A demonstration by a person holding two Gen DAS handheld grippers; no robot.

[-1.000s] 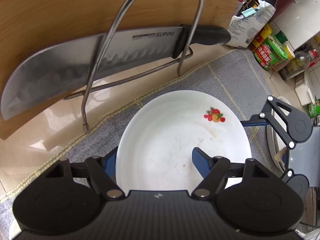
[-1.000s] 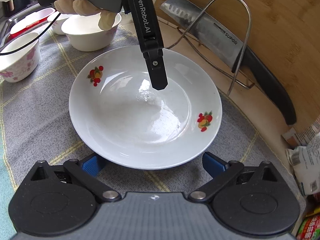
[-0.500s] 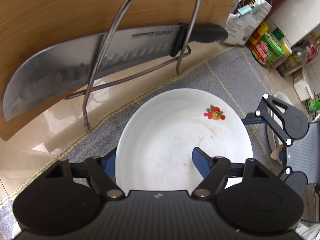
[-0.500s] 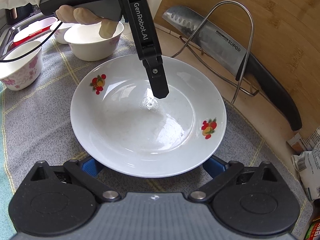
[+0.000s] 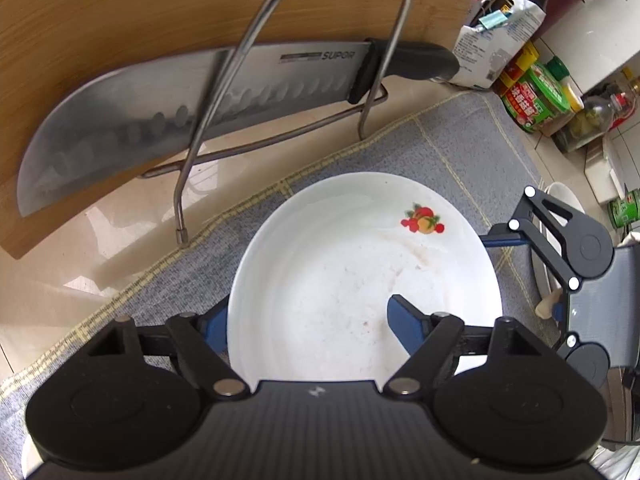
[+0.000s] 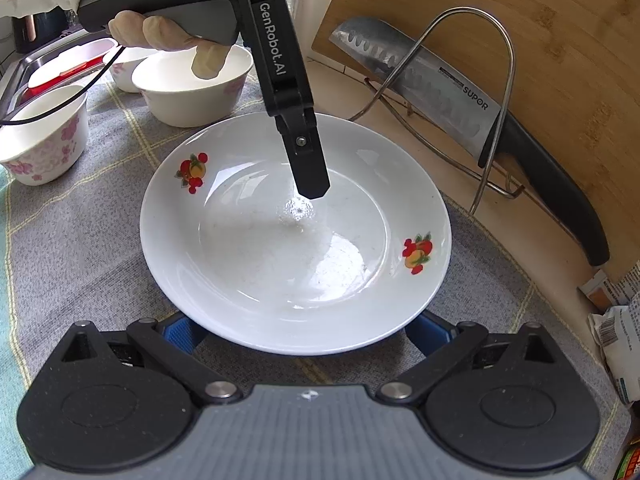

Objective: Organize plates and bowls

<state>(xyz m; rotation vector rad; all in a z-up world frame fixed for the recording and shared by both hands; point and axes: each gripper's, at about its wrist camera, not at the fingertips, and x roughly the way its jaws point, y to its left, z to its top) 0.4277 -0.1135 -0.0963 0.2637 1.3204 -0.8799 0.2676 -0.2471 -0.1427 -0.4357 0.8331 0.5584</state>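
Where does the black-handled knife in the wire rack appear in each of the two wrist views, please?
Left wrist view: the knife lies across the upper left, blade low left, handle pointing right, above the white plate.
Right wrist view: the knife runs diagonally down the upper right, handle lowest, right of the plate.
Shared landmark: the wire rack whose loop crosses the blade, against the wooden cutting board.
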